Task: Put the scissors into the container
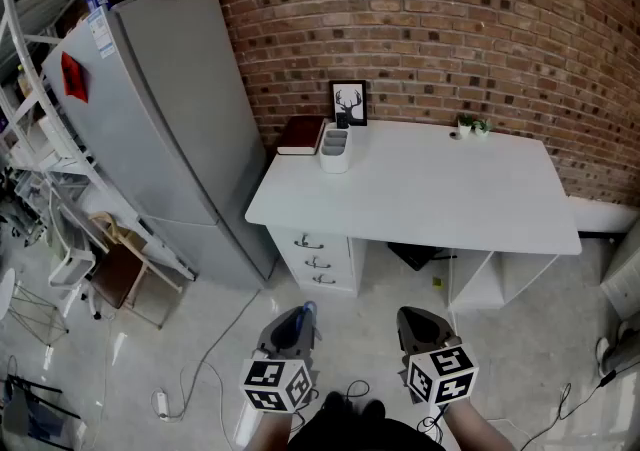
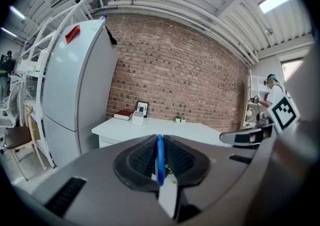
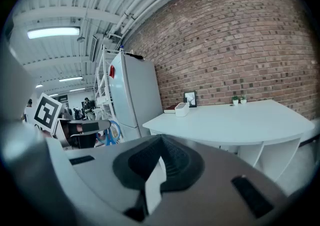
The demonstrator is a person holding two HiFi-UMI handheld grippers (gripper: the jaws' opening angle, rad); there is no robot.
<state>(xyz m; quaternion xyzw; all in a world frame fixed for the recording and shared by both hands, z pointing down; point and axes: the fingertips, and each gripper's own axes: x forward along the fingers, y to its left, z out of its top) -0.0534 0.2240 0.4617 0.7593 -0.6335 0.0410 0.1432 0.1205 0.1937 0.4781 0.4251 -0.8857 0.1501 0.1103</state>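
The blue-handled scissors are clamped edge-on between the jaws of my left gripper, which is shut on them. In the head view that gripper is low over the floor, well short of the desk, with the scissors' blue tip showing. From the right gripper view the scissors' handles stick out of it. The white container stands at the desk's back left, also in both gripper views. My right gripper is shut and holds nothing.
The white desk stands against a brick wall, with drawers under its left end. A red book, a picture frame and a small plant sit along its back. A grey fridge stands to the left. A cable lies on the floor.
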